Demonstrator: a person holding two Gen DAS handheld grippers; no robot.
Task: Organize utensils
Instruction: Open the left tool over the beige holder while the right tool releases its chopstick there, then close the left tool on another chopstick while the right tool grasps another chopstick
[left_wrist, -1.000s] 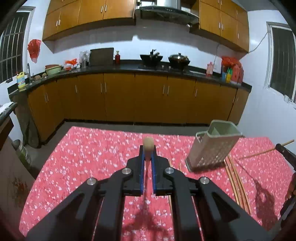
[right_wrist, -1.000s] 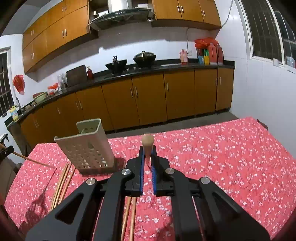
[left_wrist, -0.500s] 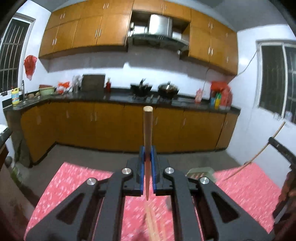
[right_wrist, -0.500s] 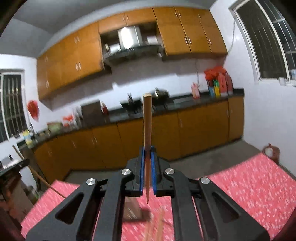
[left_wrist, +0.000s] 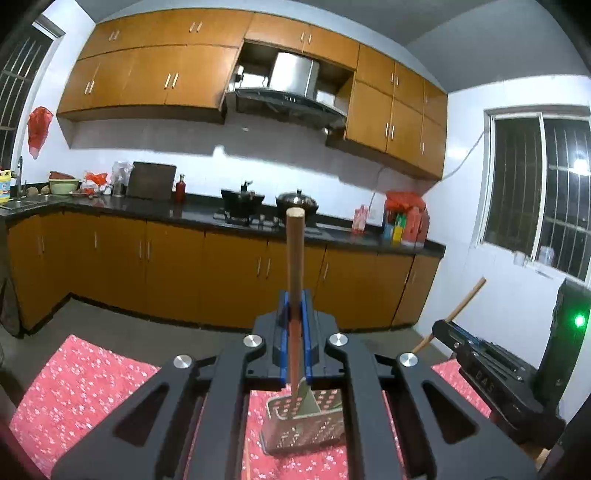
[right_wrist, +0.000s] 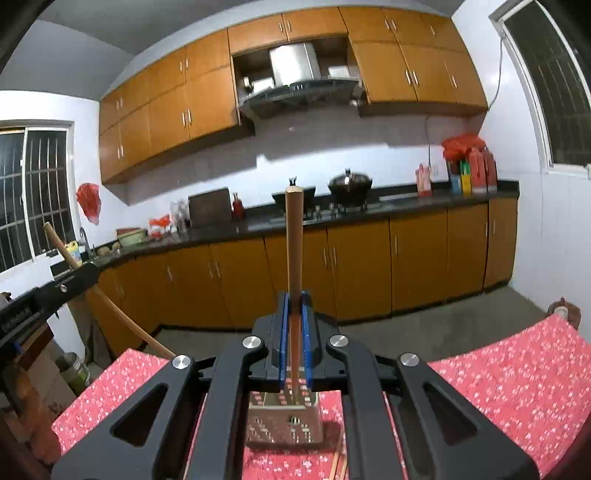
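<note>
Now, left hand-held gripper (left_wrist: 294, 325): pinching a wooden chopstick (left_wrist: 295, 258), upright above the perforated holder (left_wrist: 303, 424).
Right hand-held gripper (right_wrist: 294, 325): pinching its own chopstick (right_wrist: 294, 240), upright over that holder (right_wrist: 284, 421).
Left view only: right hand-held gripper at far right, chopstick slanting.
Right view only: loose chopsticks (right_wrist: 338, 461) on the red floral surface (right_wrist: 509, 376), just right of the holder; left hand-held gripper at left edge.
</note>
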